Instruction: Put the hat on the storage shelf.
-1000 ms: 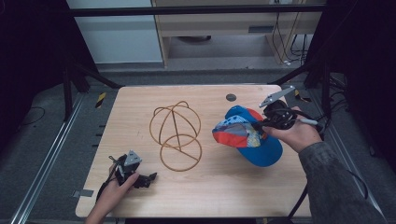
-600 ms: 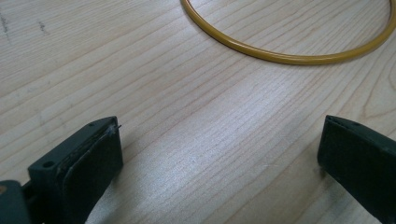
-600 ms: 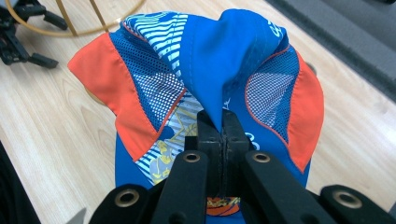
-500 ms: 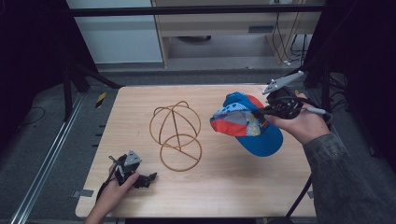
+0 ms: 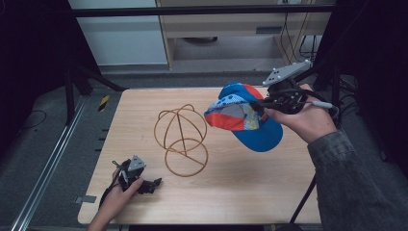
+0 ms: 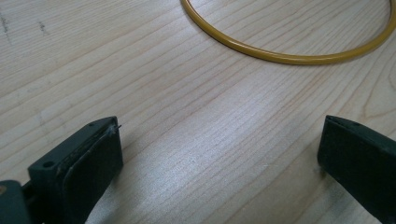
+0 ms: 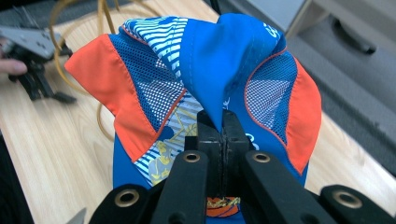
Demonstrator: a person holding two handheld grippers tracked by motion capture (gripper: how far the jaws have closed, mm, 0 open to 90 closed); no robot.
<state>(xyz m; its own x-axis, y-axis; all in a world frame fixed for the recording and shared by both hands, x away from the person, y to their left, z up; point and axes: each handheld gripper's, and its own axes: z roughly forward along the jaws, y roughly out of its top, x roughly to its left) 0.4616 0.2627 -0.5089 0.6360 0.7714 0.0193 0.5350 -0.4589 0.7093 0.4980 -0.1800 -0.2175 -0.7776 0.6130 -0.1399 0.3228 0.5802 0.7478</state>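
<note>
The blue, orange and striped-mesh fabric cap [image 5: 243, 118] hangs in the air above the right half of the pale wooden table [image 5: 269, 192], lifted clear of the surface, its brim drooping toward the person's side and its crown turned toward the golden wire dome-shaped hat stand [image 5: 182, 139]. The right gripper [image 5: 269, 103] holds it: in the right gripper view the two black jaws are pressed together on a pinched fold of blue cloth at the cap's [image 7: 205, 88] crown. So the pick-up looks done, and what seems left is carrying the cap across to the stand, lowering it over the wire dome and letting go. The stand rests upright near the middle of the table, bare, a short way apart from the cap and to its left. The left gripper [image 5: 144, 183] lies low near the table's front left corner, resting in the person's left hand; its jaws stand wide apart with nothing between them, and the stand's base ring [image 6: 285, 53] curves across the wood just ahead of them in the left gripper view.
</note>
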